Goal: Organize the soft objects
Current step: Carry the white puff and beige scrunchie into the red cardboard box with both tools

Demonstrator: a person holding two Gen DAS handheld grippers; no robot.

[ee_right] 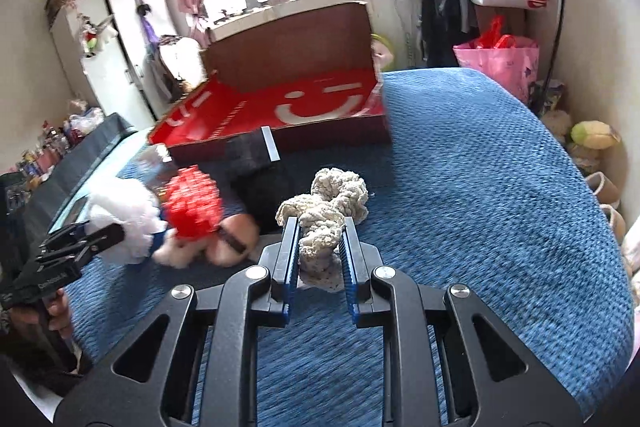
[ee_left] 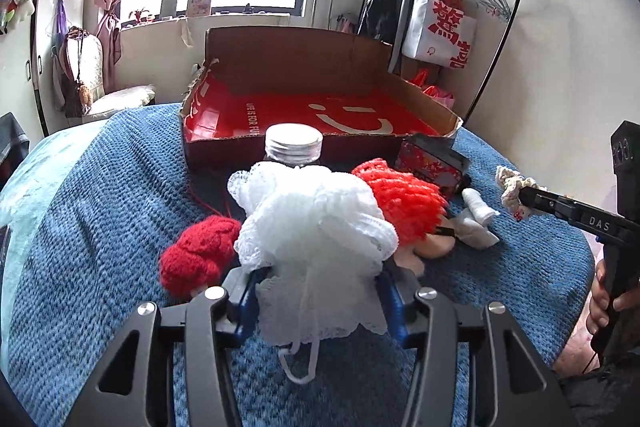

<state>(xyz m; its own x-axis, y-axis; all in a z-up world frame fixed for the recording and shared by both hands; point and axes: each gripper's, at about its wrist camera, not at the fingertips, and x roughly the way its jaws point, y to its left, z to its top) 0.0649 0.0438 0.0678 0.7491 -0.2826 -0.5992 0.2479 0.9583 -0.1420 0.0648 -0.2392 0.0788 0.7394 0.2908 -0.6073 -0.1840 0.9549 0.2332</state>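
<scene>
While the left gripper [ee_left: 316,301] clamps a white mesh bath pouf [ee_left: 316,223] and the right gripper [ee_right: 318,247] pinches a cream knitted scrunchie [ee_right: 326,211], the far red-lined cardboard box [ee_left: 424,95] looks empty; two red-haired dolls [ee_left: 404,203] and a rolled white cloth [ee_left: 478,217] lie unsorted on the blue bedspread [ee_left: 100,207].

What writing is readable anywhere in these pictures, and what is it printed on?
"LIFE IS FOR FU", cut off by a bottle cap: red lining of the cardboard box.
"DAS": arm of the right tool.
Large red Chinese characters, which I can't make out: white bag.
Lettering on the left tool: too blurred.
</scene>
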